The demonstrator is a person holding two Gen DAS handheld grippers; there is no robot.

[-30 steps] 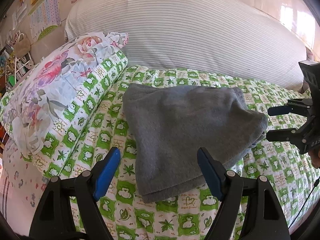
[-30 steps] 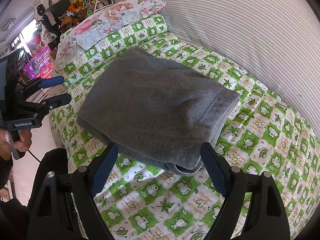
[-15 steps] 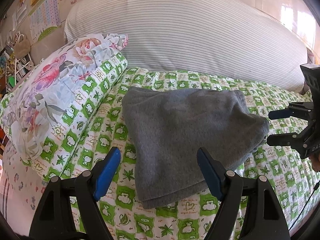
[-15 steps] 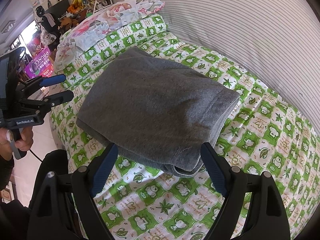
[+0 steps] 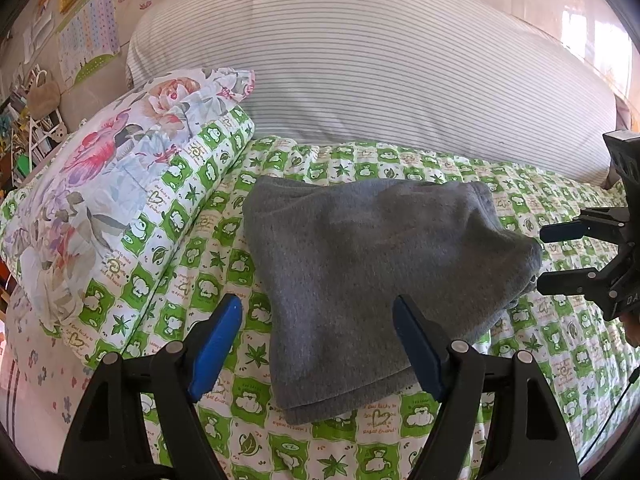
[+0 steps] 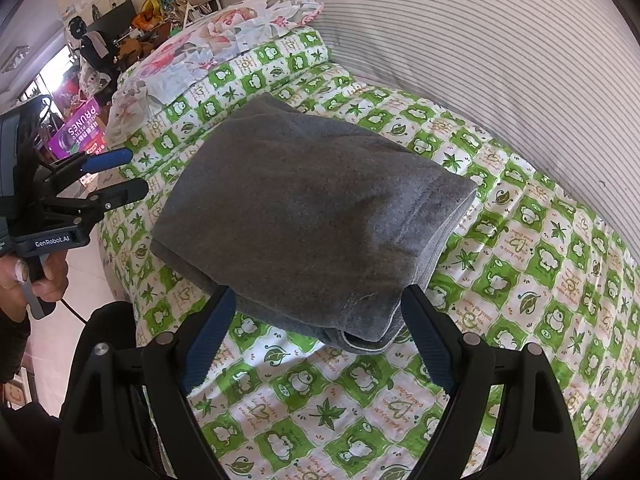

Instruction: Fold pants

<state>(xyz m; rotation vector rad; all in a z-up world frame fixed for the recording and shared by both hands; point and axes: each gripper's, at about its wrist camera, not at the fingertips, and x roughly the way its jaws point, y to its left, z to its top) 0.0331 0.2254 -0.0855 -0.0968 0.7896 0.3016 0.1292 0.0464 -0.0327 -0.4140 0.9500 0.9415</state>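
Pants (image 5: pixel 372 276) lying folded on green quilt (image 5: pixel 540 400), both claws gaping, gripping nothing.
Risking a sprung stack: nudging the loose corner by right gripper (image 6: pixel 316 336) or left gripper (image 5: pixel 316 340).

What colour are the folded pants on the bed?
The pants are plain grey. They show best in the right wrist view.

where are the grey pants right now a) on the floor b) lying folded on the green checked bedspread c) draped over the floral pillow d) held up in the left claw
b, the grey pants lie as a folded stack on the green checked bedspread, with both claws open and clear of them.
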